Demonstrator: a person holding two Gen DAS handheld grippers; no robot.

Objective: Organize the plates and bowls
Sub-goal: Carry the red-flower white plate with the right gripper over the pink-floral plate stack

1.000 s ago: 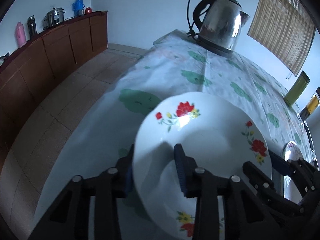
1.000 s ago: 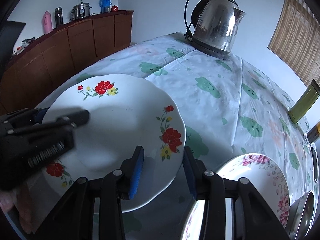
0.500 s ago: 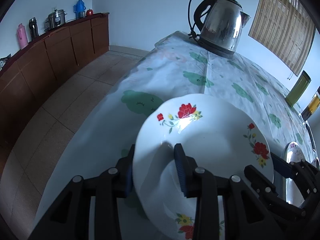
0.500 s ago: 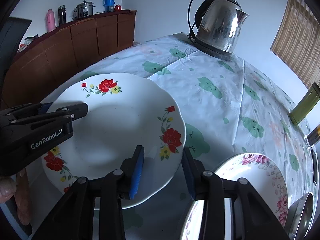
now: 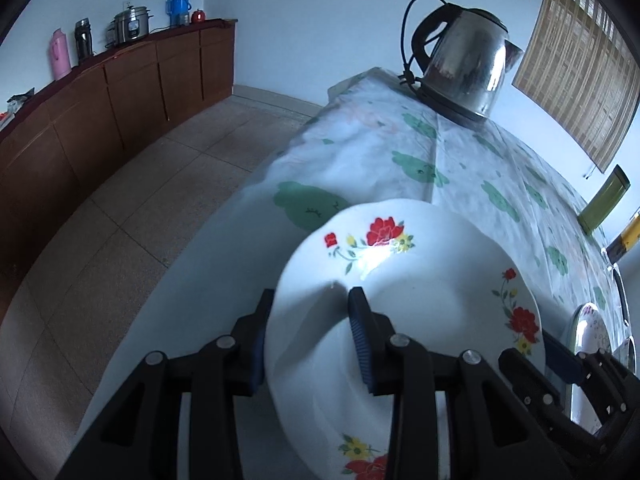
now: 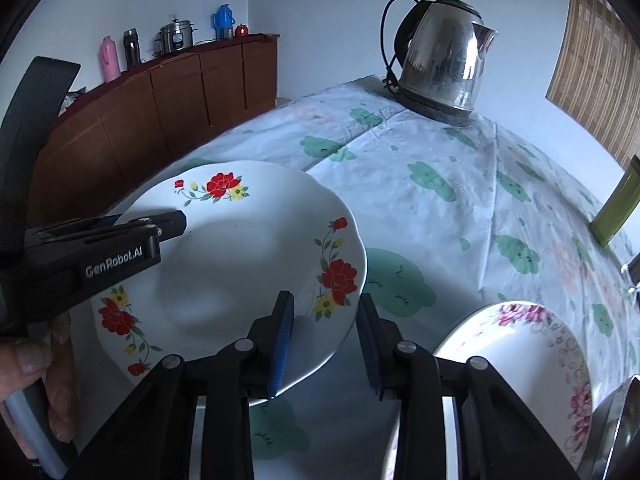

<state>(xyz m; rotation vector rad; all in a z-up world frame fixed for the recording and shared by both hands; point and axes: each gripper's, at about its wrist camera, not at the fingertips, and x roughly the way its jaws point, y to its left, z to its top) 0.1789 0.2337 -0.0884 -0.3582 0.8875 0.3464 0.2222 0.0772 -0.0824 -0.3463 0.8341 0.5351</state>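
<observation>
Now the left gripper (image 5: pixel 308 340) is clamped on the near rim of a white plate (image 5: pixel 416 304) with red flowers, one finger above the rim and one below, and the plate is lifted off the desk (image 5: pixel 460 184), tilted, reaching forward and to the right from that gripper. Across the plate, the right gripper (image 6: pixel 324 336) straddles its opposite rim with the edge between its blue pads (image 6: pixel 282 340); its jaws are closing, and a gap shows beside the rim, so they do not yet press on it. Just right of the right gripper a second plate (image 6: pixel 532 344) with pink flowers lies on the flowered cloth. Far ahead of both grippers a steel kettle (image 6: pixel 444 60) stands at the far end of the desk. A person's hand (image 6: pixel 36 376) holds the left gripper's handle.
</observation>
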